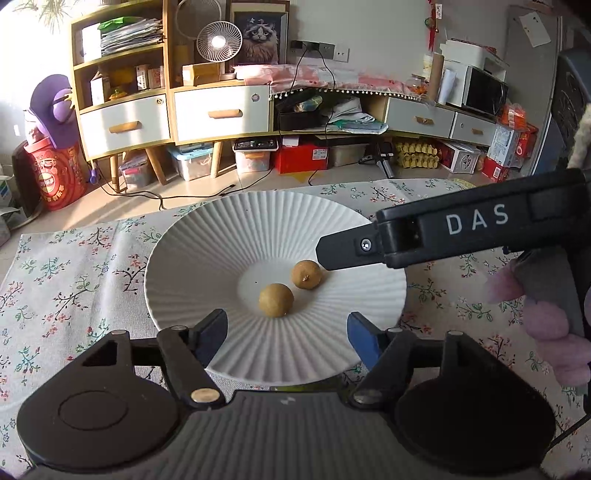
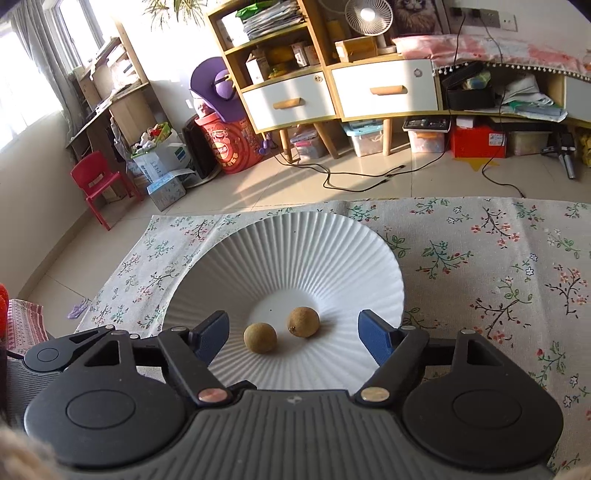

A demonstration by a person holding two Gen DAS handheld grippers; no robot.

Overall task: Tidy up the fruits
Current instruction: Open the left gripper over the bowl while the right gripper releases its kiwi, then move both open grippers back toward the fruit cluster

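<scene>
1. Two small round brown fruits are sitting in the flat centre of a white ribbed plate [image 1: 192, 258], which is resting on a flowered tablecloth [image 1: 74, 280]
2. The near fruit [image 1: 276, 300] and the far fruit [image 1: 306, 274] are lying close together but not touching; the far fruit is showing a small stem nub
3. The left gripper [image 1: 287, 336] is hovering over the plate's near rim, its blue-padded fingers [image 1: 364, 341] standing spread wide with nothing between them
4. The right gripper [image 2: 293, 334] is also hovering over the near rim, fingers spread apart, holding nothing; the two fruits [image 2: 260, 338] [image 2: 303, 322] are lying just ahead, between the finger lines
5. In the left wrist view the right gripper's black body is coming in from the right, white letters "DAS" [image 1: 476, 221] reading on its side, one black finger tip [image 1: 332, 254] ending just beside the far fruit
6. Gloved pink-grey fingers are gripping that gripper's handle [image 1: 546, 317]
7. Behind, a wooden cabinet with white drawers [image 1: 221, 114], a small white fan [image 1: 218, 38], a cat picture [image 1: 260, 35] and a red drum with print too small to read [image 1: 55, 177] are standing along the wall
</scene>
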